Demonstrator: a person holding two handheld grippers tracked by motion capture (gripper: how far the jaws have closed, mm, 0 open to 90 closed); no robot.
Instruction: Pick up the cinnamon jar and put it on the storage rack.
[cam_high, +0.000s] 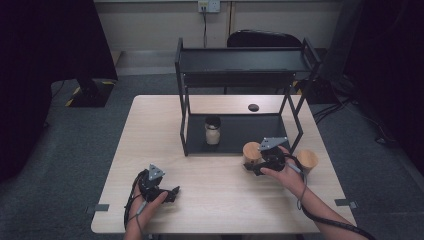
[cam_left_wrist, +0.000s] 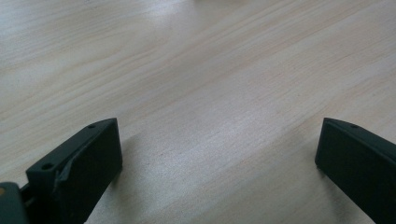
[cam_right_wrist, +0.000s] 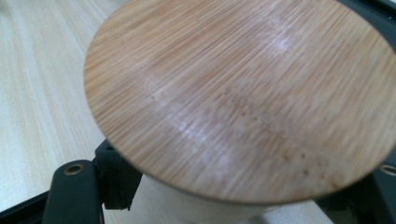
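Two grippers at wooden table (cam_high: 150, 125): right gripper (cam_high: 256, 167) clamps bamboo-lidded jar (cam_high: 251, 153) beside black shelf rack (cam_high: 240, 65), front right; left gripper (cam_high: 172, 192) rests on tabletop, jaws wide apart, holding nothing.

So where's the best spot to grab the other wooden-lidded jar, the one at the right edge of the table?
Grip the jar around its round body just under the lid, coming level from the near side. It stands upright, and its flat bamboo lid overhangs, so a top pinch would probably catch only the lid. The shelf frame stands close behind it.
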